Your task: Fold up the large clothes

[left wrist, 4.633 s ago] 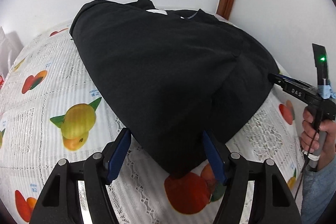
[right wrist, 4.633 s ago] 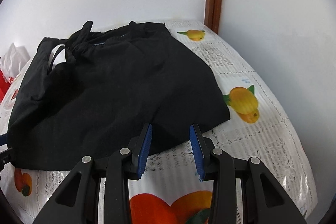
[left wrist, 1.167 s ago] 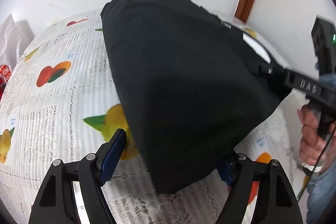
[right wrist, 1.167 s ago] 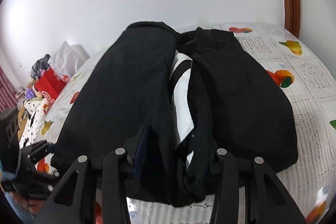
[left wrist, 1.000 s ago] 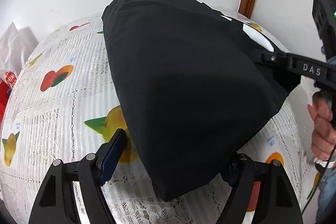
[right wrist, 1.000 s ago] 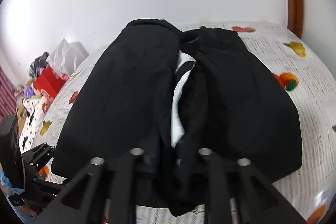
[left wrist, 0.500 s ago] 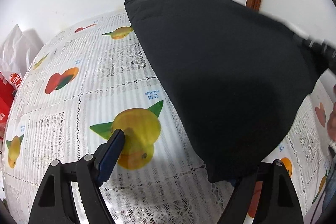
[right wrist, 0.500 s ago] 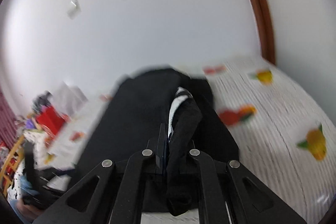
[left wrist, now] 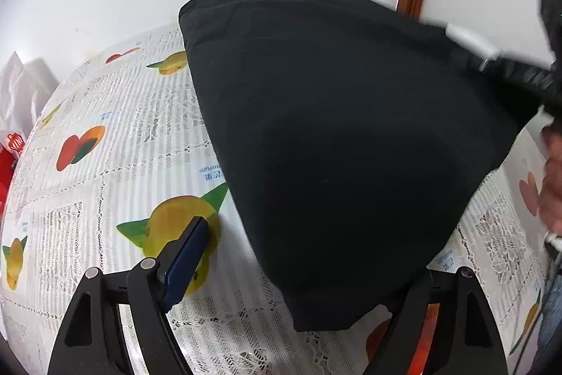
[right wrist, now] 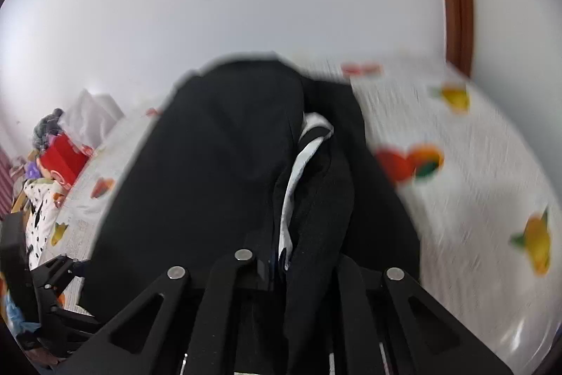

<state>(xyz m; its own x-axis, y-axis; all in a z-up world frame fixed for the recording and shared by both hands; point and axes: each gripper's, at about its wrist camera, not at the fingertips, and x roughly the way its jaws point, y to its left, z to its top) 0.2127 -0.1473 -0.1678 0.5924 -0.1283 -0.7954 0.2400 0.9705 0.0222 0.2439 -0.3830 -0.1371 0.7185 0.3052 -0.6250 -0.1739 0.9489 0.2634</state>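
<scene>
**Halfway Through the Fold, Garment Up Off the Cloth**

While the fruit-print tablecloth (left wrist: 116,164) is lying flat across the whole surface, the black garment (left wrist: 333,136) is hanging above it, one side lifted and draping down toward the table rather than resting there. I'm judging the fold as under way but unfinished: the fabric is looking doubled along its length, with a white lining (right wrist: 298,171) showing in the crease, yet nothing is laid down or smoothed, and any crosswise folds are left to do.

The right gripper (right wrist: 281,266) is pinching a bunched edge of the garment, its jaws drawn nearly together on the cloth. The left gripper (left wrist: 298,276) is standing wide apart; its left pad is bare over a yellow fruit, and the lowest corner of the fabric is hiding the other finger, so I cannot tell whether it is holding anything.
</scene>
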